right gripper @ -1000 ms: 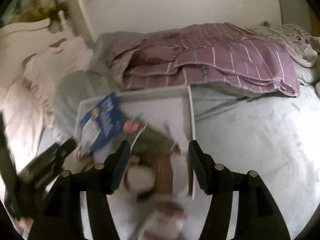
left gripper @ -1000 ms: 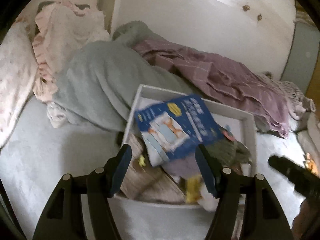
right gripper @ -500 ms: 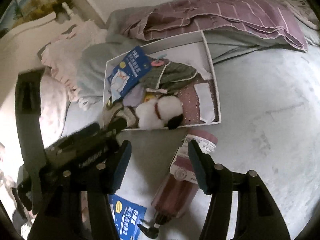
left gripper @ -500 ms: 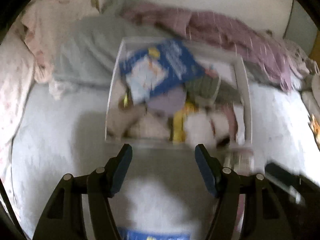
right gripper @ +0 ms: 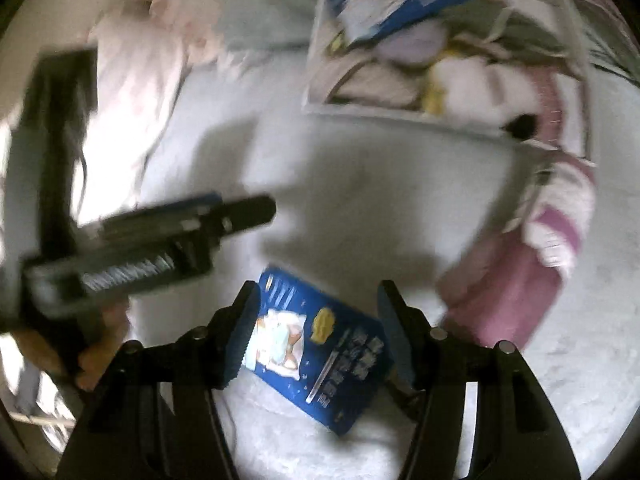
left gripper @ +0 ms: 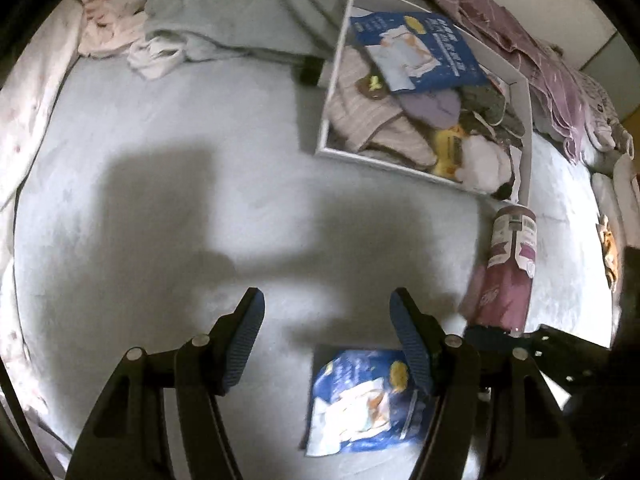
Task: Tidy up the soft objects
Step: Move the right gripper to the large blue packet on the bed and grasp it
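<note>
Blue foil-look packet (right gripper: 316, 350) lies flat on the pale bed sheet (left gripper: 168, 184), near the sheet's near edge, and we take it as the item in hand: our right gripper (right gripper: 316, 332) hangs over it with jaws spread, packet showing between them, pads not on it. Nothing is gripped. Our left gripper (left gripper: 326, 340) is also spread and empty, over bare sheet, with the same packet just beside its right finger in the left view.

Step, as we judge it: reaching for a loose soft packet to put it with the rest. White box (left gripper: 527, 92) sits toward the far right corner of the bed, already crowded: a matching blue packet (left gripper: 420, 54), beige striped cloth (left gripper: 360, 120), a lilac knit piece (left gripper: 434, 106), something yellow (left gripper: 450, 140), a white plush (left gripper: 480, 156).

Next move likely needs the right jaws lowered around the packet's short edge and closed. It is thin, flat, crinkly and probably slippery, so pinching an edge may beat pressing down on the soft sheet.

Pink bottle (left gripper: 506, 272) lies on its side between the box and the packet, hard plastic, labelled, not a soft thing; we'd steer round it. Right view is motion-blurred, so fine detail there is unsure. Mauve striped blanket (left gripper: 516, 40) and grey fleece (left gripper: 224, 8) bunch along the far edge, limp and folded.
</note>
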Motion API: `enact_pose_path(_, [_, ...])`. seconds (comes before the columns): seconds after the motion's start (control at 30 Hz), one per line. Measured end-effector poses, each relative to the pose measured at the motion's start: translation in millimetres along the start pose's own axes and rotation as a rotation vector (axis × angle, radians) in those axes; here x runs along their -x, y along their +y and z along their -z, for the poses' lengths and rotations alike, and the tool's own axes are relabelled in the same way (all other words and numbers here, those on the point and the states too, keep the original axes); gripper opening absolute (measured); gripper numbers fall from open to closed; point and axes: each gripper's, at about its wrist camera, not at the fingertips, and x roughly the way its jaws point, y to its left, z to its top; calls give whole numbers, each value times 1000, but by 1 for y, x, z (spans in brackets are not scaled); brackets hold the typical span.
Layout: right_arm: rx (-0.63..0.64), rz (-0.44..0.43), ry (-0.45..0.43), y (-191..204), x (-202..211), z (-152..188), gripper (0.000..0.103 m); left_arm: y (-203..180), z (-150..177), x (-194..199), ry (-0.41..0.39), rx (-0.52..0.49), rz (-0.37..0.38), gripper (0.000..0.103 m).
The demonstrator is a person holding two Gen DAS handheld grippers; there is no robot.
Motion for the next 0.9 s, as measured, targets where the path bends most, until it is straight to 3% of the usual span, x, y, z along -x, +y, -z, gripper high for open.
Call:
enact_pose_path(0.1, [189, 51, 36, 22, -24, 10, 86, 12, 3, 6, -8, 12, -6, 66])
enact_pose_path(0.2, [435, 86, 174, 38, -63, 28, 92, 20, 4, 9, -16, 36, -24, 66])
enact_pose_path(0.23, [517, 94, 161, 43, -68, 35, 101, 24, 5, 9, -18, 40, -35, 66])
enact_pose_path(0.3, [587, 116, 136, 48, -69, 46, 103, 26, 5, 9, -16, 45, -51, 66])
enact_pose_path(0.53, [618, 158, 71, 51, -71, 62, 103, 29, 4, 13, -23, 72, -97, 66])
enact_pose_path(0.73, [676, 129, 85, 46, -60, 78, 103, 22, 5, 18, -33, 46, -96, 66])
enact_pose_path(0.9, [699, 184, 65, 54, -67, 86, 103, 22, 2, 13, -30, 49, -131, 66])
